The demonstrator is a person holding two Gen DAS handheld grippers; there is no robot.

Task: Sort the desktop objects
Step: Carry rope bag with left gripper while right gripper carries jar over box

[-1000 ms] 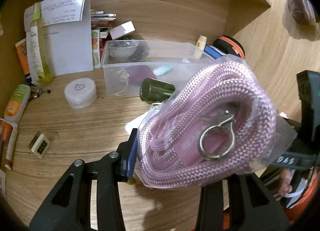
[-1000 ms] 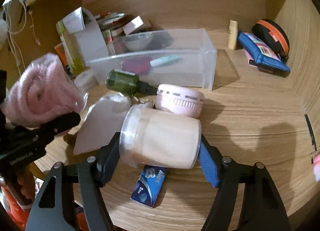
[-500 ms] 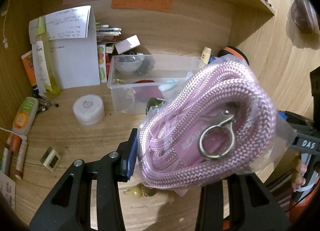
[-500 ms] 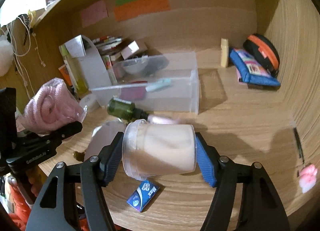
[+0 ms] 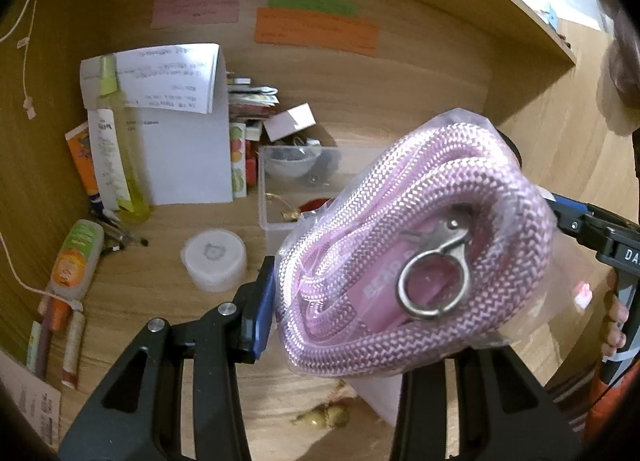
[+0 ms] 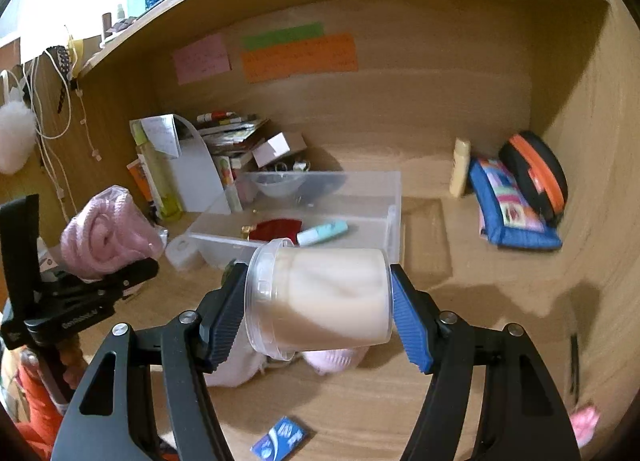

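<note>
Both lifted higher — left gripper (image 5: 360, 285) clamps rope (image 5: 416, 245); right gripper (image 6: 318, 301) jar (image 6: 320, 297).

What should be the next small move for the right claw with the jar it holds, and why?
Probably carry the jar forward and lower it into the clear bin. The right claw grips it sideways, lifted above the desk, and the open bin lies just ahead with free room at its right end.
</note>
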